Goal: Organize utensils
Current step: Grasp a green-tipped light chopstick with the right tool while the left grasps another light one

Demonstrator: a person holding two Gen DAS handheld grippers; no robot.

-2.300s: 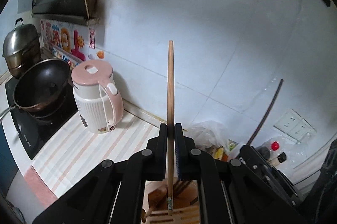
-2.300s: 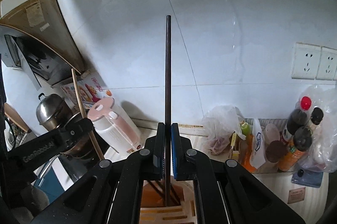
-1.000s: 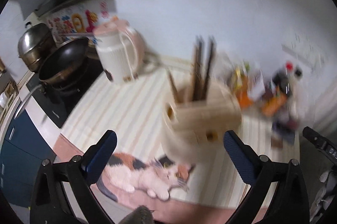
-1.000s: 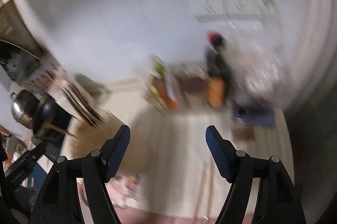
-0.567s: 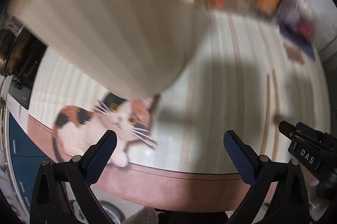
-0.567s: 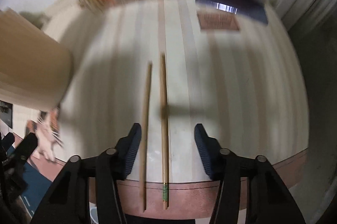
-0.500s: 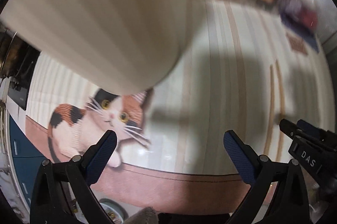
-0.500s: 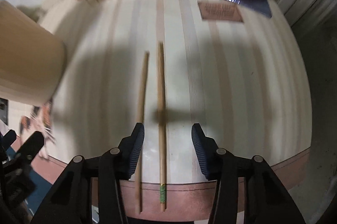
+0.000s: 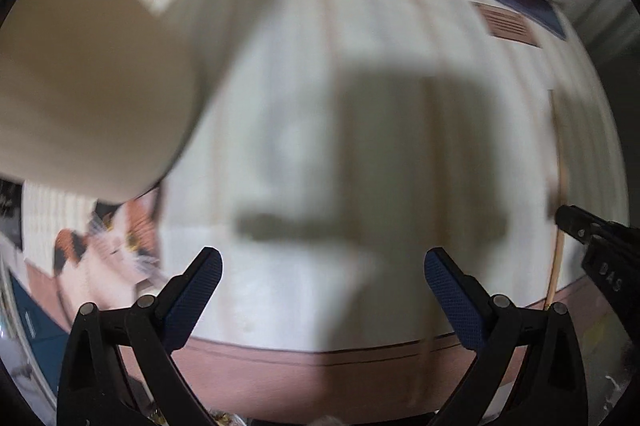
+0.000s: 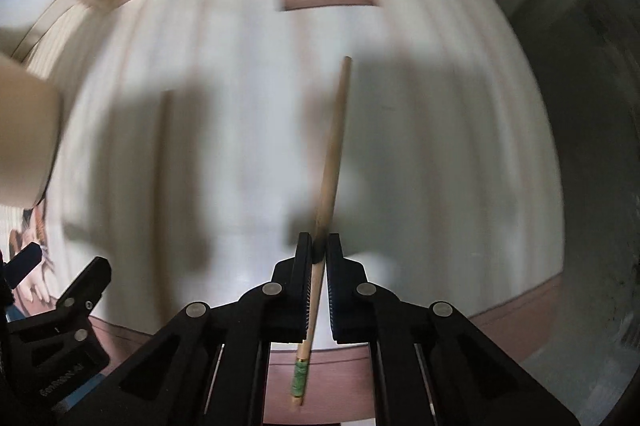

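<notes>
**Right tongs pinch a chopstick over the striped desk**

The right tongs (image 10: 319, 246) are closed on a pale wooden chopstick (image 10: 332, 153), gripping it well toward its green-banded butt end, so most of the length juts forward above the desk (image 10: 440, 153). A second chopstick (image 10: 165, 145) lies flat on the desk to the left of the held one, blurred. The left tongs (image 9: 322, 270) hang wide open with nothing between them, the pale utensil holder (image 9: 88, 85) looming to their left. The stick looks light, stiff and smooth; held so far back it may pivot or slip, and a grip nearer the middle would likely steady it.
</notes>
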